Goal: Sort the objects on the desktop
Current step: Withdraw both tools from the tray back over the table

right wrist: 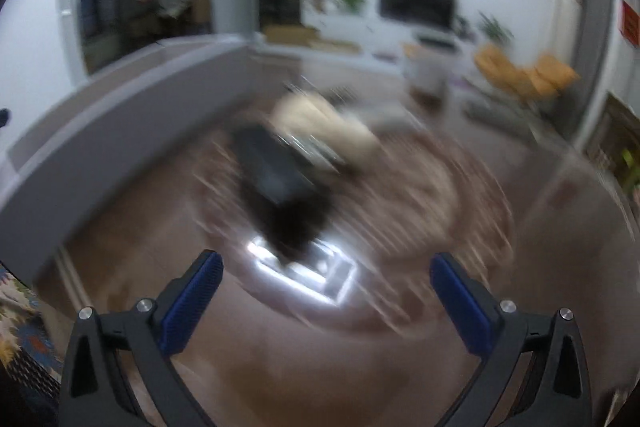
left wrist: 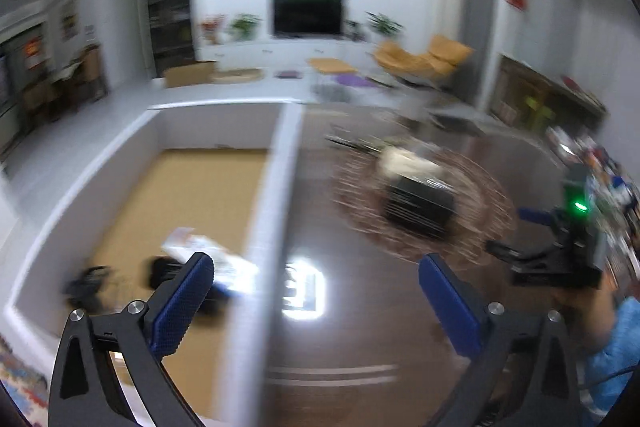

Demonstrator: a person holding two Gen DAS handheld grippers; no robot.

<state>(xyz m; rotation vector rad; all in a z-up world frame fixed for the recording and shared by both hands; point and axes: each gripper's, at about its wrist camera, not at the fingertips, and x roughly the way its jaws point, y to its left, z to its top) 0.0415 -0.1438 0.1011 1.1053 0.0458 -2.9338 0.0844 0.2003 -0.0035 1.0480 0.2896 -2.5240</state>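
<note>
In the left wrist view a white box [left wrist: 276,187] with a tan floor stands on the left of a glossy brown table [left wrist: 360,327]. It holds two black items [left wrist: 86,287] and a white packet [left wrist: 212,259]. To its right a copper wire basket [left wrist: 480,227] carries a black box [left wrist: 420,207] and a cream object [left wrist: 404,161]. My left gripper [left wrist: 316,267] is open and empty over the box's right wall. My right gripper [left wrist: 504,231] shows beside the basket. In the blurred right wrist view my right gripper [right wrist: 326,261] is open and empty in front of the basket [right wrist: 440,187] and black box [right wrist: 276,179].
A hand in a blue sleeve [left wrist: 616,339] holds the right gripper. Cluttered small items [left wrist: 608,171] lie at the table's right edge. The white box wall [right wrist: 120,115] runs along the left. Yellow chairs [left wrist: 424,59] and a television [left wrist: 308,15] stand far behind.
</note>
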